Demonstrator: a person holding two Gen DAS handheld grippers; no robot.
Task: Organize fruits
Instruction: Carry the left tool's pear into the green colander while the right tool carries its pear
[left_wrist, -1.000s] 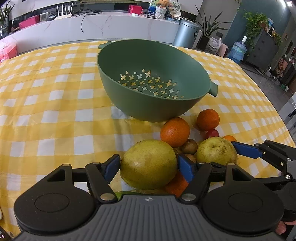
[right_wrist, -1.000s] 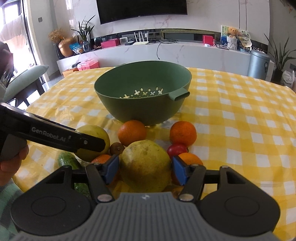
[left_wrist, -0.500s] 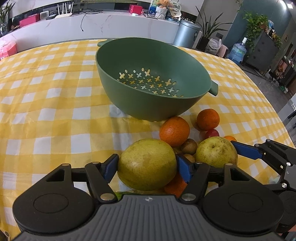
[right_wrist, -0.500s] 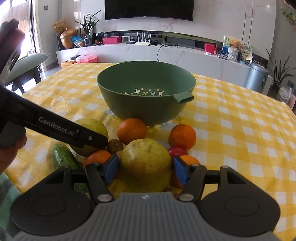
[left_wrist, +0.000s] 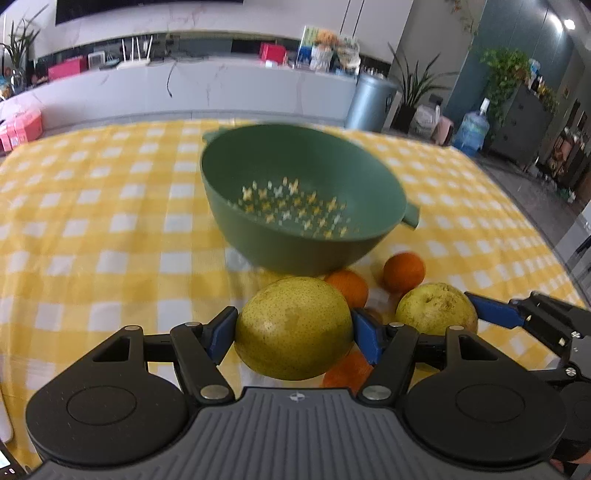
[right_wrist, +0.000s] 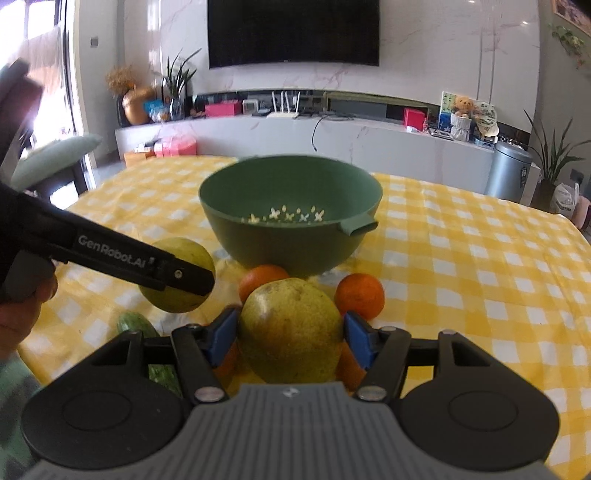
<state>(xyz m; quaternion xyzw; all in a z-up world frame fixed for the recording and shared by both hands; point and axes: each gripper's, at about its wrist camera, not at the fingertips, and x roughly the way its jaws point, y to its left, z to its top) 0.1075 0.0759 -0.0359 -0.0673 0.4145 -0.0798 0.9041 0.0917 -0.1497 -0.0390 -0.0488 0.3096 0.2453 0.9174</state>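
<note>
Both grippers have lifted since the earlier frames: each pear now sits higher against the green colander (left_wrist: 295, 206), pile dropping away below. Left gripper (left_wrist: 293, 330) is clamped on the left pear (left_wrist: 293, 328), blue pads touching both sides. Right gripper (right_wrist: 290, 334) grips the right pear (right_wrist: 290, 332) the same way. Two oranges (right_wrist: 359, 295) (plus a cucumber (right_wrist: 135, 323)) sit on the yellow checked cloth (right_wrist: 480, 280) near the colander.

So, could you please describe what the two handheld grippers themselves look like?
Both the left gripper and right gripper share a ribbed grey body, black linkages with silver rivets and round discs, and blue pads. The left's side reads "GenRobot.AI" in white.
</note>
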